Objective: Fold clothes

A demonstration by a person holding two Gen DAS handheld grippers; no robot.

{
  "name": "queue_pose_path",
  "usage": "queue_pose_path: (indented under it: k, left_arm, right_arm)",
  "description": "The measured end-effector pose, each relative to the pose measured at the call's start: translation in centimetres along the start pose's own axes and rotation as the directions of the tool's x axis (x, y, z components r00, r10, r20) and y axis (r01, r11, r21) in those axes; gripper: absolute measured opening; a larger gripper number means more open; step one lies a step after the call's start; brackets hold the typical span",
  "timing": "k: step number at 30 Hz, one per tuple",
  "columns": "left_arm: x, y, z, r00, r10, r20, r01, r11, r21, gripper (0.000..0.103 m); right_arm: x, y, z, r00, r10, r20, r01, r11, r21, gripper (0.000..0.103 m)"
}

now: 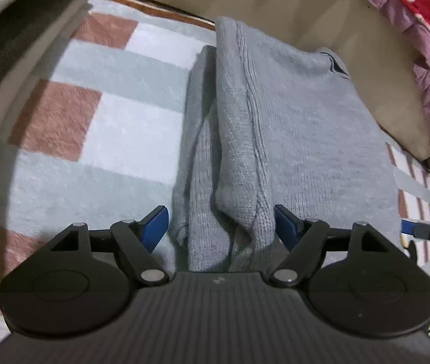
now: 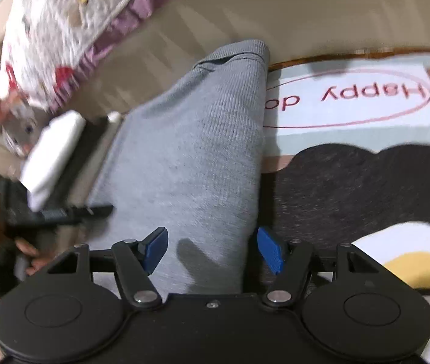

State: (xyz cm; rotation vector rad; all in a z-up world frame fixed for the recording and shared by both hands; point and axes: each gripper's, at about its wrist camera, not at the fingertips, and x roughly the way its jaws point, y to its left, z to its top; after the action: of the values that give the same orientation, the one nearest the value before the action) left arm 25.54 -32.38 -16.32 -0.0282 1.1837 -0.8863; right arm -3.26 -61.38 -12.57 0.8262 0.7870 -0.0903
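A grey knit sweater [image 1: 290, 127] lies on a patterned rug [image 1: 108, 115], partly folded, with a bunched fold along its left side. My left gripper [image 1: 221, 224] is open, its blue pads [image 1: 155, 224] on either side of the sweater's near folded edge. In the right wrist view the same sweater [image 2: 190, 151] runs away from me. My right gripper [image 2: 213, 248] is open over the sweater's near edge, one blue pad [image 2: 271, 251] just past the cloth's right border. The right gripper's tip also shows at the left wrist view's right edge [image 1: 421, 230].
The rug carries a "Happy" print in a red oval [image 2: 366, 97] and a dark heart shape [image 2: 366, 188]. Beige floor [image 1: 366, 60] lies beyond. A quilt with purple frill [image 1: 421, 30] hangs at the right. A white object [image 2: 54, 157] lies left of the sweater.
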Motion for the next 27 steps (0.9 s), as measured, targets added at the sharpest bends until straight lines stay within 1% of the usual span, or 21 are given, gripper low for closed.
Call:
queue_pose_path:
  k: [1, 2, 4, 5, 6, 7, 8, 9, 11, 12, 15, 17, 19, 21, 22, 23, 24, 25, 27]
  left_arm:
    - [0.2, 0.1, 0.1, 1.000, -0.010, 0.008, 0.010, 1.000, 0.003, 0.080]
    - [0.4, 0.1, 0.4, 1.000, -0.014, 0.020, 0.014, 1.000, 0.004, 0.081]
    - [1.1, -0.2, 1.0, 0.999, -0.007, 0.047, 0.007, 1.000, 0.005, 0.082]
    - [1.4, -0.6, 1.2, 0.998, -0.003, 0.061, 0.002, 1.000, 0.014, 0.085]
    - [1.7, -0.9, 1.2, 0.997, -0.004, 0.074, 0.003, 1.000, 0.023, 0.089]
    - [2.0, -1.2, 1.2, 0.996, -0.008, 0.085, 0.005, 0.999, 0.035, 0.089]
    - [2.1, -1.5, 1.1, 0.996, -0.017, 0.091, 0.013, 0.999, 0.045, 0.086]
    - [2.2, -1.7, 1.1, 0.995, -0.026, 0.095, 0.022, 0.999, 0.047, 0.065]
    - [1.8, -1.7, 1.3, 0.994, -0.031, 0.103, 0.026, 0.999, 0.045, 0.042]
    - [1.5, -1.6, 1.3, 0.993, -0.042, 0.111, 0.037, 0.998, 0.044, 0.037]
    - [0.8, -2.0, 1.1, 0.989, -0.047, 0.138, 0.037, 0.996, 0.075, 0.035]
    - [0.4, -2.7, 0.8, 0.987, -0.052, 0.155, 0.034, 0.993, 0.114, 0.034]
    - [0.2, -3.1, 0.8, 0.985, -0.067, 0.161, 0.046, 0.990, 0.136, 0.034]
    - [0.6, -2.7, 1.0, 0.988, -0.057, 0.146, 0.042, 0.993, 0.106, 0.036]
    - [0.7, -2.4, 1.0, 0.989, -0.053, 0.138, 0.041, 0.995, 0.087, 0.036]
    - [0.8, -2.1, 1.0, 0.989, -0.056, 0.135, 0.047, 0.997, 0.068, 0.036]
    - [0.7, -1.9, 0.9, 0.988, -0.065, 0.138, 0.057, 0.996, 0.061, 0.034]
    - [0.4, -2.1, 0.8, 0.986, -0.073, 0.147, 0.063, 0.995, 0.071, 0.033]
    - [-0.4, -2.9, 0.6, 0.981, -0.089, 0.170, 0.071, 0.991, 0.113, 0.029]
  right_arm:
    - [0.2, -0.7, 0.3, 0.999, 0.034, 0.005, -0.034, 0.998, 0.056, 0.075]
    - [0.6, -1.5, 0.5, 0.998, 0.063, 0.009, -0.063, 0.990, 0.128, 0.079]
    - [1.3, -2.8, 1.2, 0.997, 0.070, 0.015, -0.072, 0.970, 0.232, 0.081]
    - [1.6, -3.0, 1.5, 0.998, 0.060, 0.017, -0.062, 0.969, 0.239, 0.081]
    - [1.9, -3.0, 1.8, 0.999, 0.043, 0.021, -0.047, 0.975, 0.218, 0.081]
    - [2.1, -2.9, 2.1, 0.999, 0.029, 0.027, -0.034, 0.981, 0.191, 0.081]
    - [2.5, -3.1, 2.4, 0.999, 0.030, 0.032, -0.036, 0.981, 0.188, 0.081]
    - [2.9, -3.3, 2.6, 0.999, 0.035, 0.038, -0.042, 0.980, 0.193, 0.082]
    - [3.7, -3.8, 2.9, 0.997, 0.052, 0.052, -0.062, 0.977, 0.205, 0.084]
    - [4.2, -3.9, 3.0, 0.996, 0.069, 0.061, -0.080, 0.975, 0.209, 0.085]
    - [5.8, -4.4, 3.3, 0.990, 0.124, 0.064, -0.136, 0.965, 0.222, 0.087]
    - [6.9, -4.5, 3.6, 0.985, 0.162, 0.053, -0.170, 0.958, 0.232, 0.089]
    - [7.9, -3.8, 4.0, 0.987, 0.158, 0.035, -0.162, 0.966, 0.202, 0.092]
    - [8.6, -2.8, 4.5, 0.991, 0.132, 0.023, -0.134, 0.980, 0.144, 0.092]
    - [8.8, -1.9, 4.8, 0.996, 0.091, 0.010, -0.091, 0.991, 0.094, 0.089]
    - [8.9, -0.9, 4.9, 0.999, 0.045, -0.002, -0.045, 0.998, 0.033, 0.080]
    - [8.6, 0.1, 4.9, 1.000, 0.015, 0.004, -0.014, 0.999, -0.036, 0.071]
    - [8.3, 1.2, 4.8, 1.000, -0.010, 0.016, 0.012, 0.994, -0.107, 0.069]
    - [7.3, 3.2, 4.2, 0.997, -0.042, 0.057, 0.053, 0.979, -0.195, 0.062]
